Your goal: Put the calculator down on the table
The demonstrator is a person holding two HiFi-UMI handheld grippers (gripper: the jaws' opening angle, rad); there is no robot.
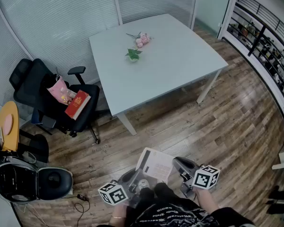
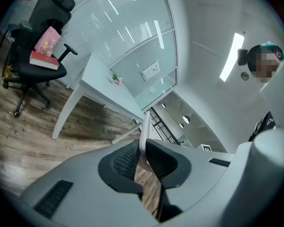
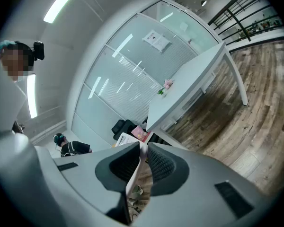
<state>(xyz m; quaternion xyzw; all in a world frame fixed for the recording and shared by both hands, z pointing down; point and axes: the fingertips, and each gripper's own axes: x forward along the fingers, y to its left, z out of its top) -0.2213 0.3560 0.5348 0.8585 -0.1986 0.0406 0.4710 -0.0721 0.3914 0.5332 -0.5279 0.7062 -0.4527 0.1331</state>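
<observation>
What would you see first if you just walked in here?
The left gripper and right gripper both pinch a flat white calculator above the wooden floor. Ahead stands a big white table with pink flowers; a red book lies on the black chair.

Grey left gripper [image 2: 143, 148] and right gripper [image 3: 143, 151], with black ribbed pads [image 2: 125, 162] and black-and-white marker cubes [image 1: 206, 177], are being used; a black printed top [image 1: 180, 214] is being worn.
</observation>
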